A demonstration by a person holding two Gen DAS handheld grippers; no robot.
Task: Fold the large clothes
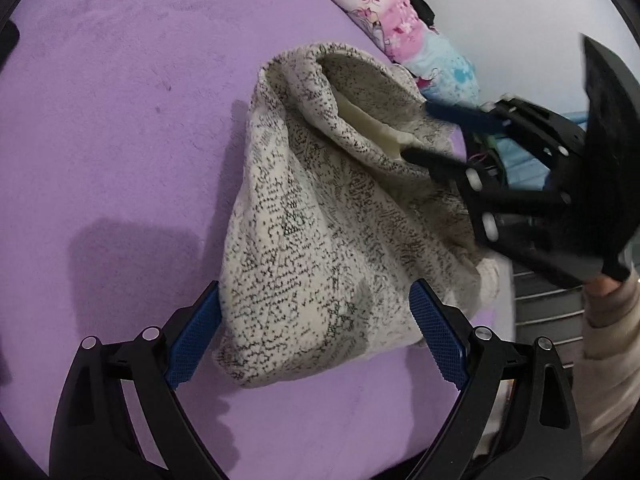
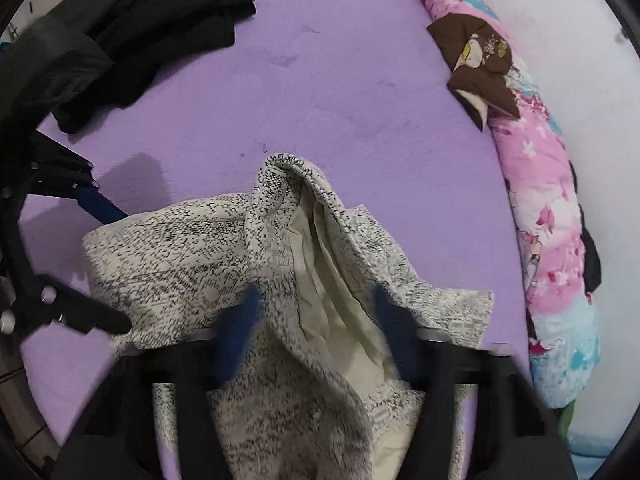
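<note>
A white knit garment (image 1: 320, 216) flecked with black lies bunched on the purple bed (image 1: 120, 120), its cream lining showing in an open fold. My left gripper (image 1: 316, 286) stands open, with the garment's near corner between its blue pads, which do not press it. At the right, my right gripper (image 1: 416, 131) straddles the garment's far edge. In the right wrist view the right gripper (image 2: 316, 292) has blurred fingers set apart over the garment (image 2: 280, 360), with cloth and lining between them. The left gripper (image 2: 127, 270) shows at the garment's left side.
A heap of black clothes (image 2: 140, 40) lies at the bed's far left. A rolled floral quilt (image 2: 548, 220) runs along the white wall, with a brown cloth (image 2: 480, 64) on it. A person's sleeved hand (image 1: 608, 320) holds the right gripper. Bare purple bed lies beyond the garment.
</note>
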